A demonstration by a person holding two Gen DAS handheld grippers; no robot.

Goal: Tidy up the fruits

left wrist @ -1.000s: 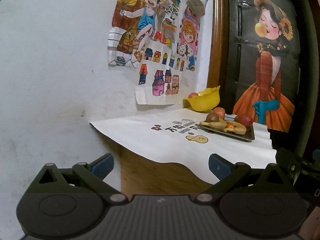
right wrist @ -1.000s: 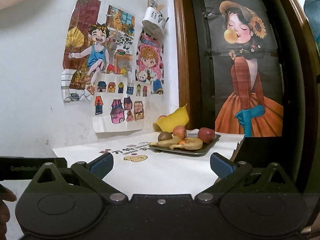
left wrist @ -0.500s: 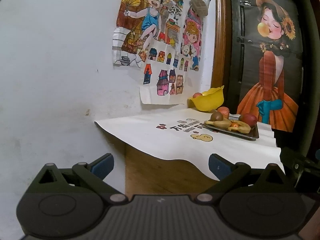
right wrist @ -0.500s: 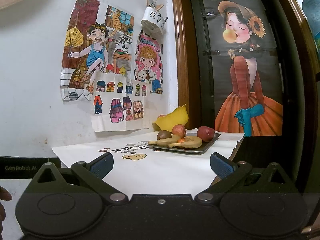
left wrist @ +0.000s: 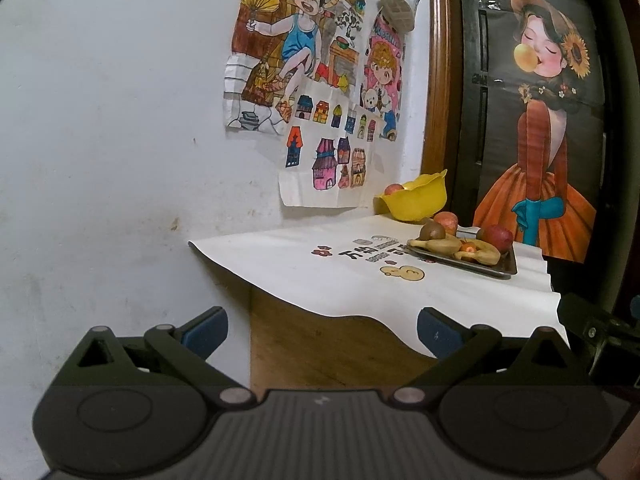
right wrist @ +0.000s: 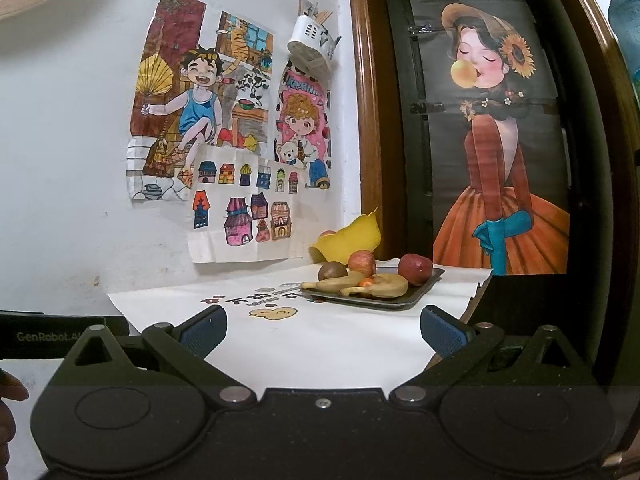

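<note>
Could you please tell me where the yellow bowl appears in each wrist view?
Left wrist view: the yellow bowl sits right of centre, at the table's far end, behind the metal tray.
Right wrist view: the yellow bowl sits at centre, again behind the tray.
Shared landmark: the houses drawing left of the bowl.

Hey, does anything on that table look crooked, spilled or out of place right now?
Nothing is spilled. The white paper cover lies askew, its front edge wavy and overhanging the table. The yellow bowl has an uneven, pointed rim. Fruit sits piled on the dark tray.
</note>
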